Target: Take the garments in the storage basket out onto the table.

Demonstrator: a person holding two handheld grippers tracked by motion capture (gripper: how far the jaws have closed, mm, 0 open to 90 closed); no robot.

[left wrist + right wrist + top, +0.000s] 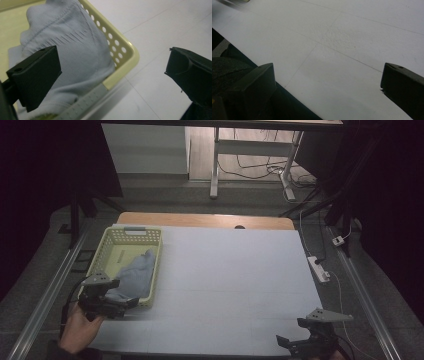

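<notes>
A pale yellow perforated basket (111,251) stands at the table's left side, and a light grey-blue cloth (136,275) lies bunched in its near half. My left gripper (126,293) hovers at the basket's near right corner, held by a hand. In the left gripper view its jaws stand wide open, one over the cloth (77,50) and the other outside the basket rim (127,52) above the table, so the left gripper (112,75) grips nothing. My right gripper (291,334) sits at the table's near right edge, and the right gripper (327,87) is open over bare white surface.
A white mat (235,275) covers the table, with a wooden strip (200,220) showing along the far edge. On the floor to the right lie a power strip (319,268) and cables. Metal rails run along both sides, and desk legs (215,165) stand beyond.
</notes>
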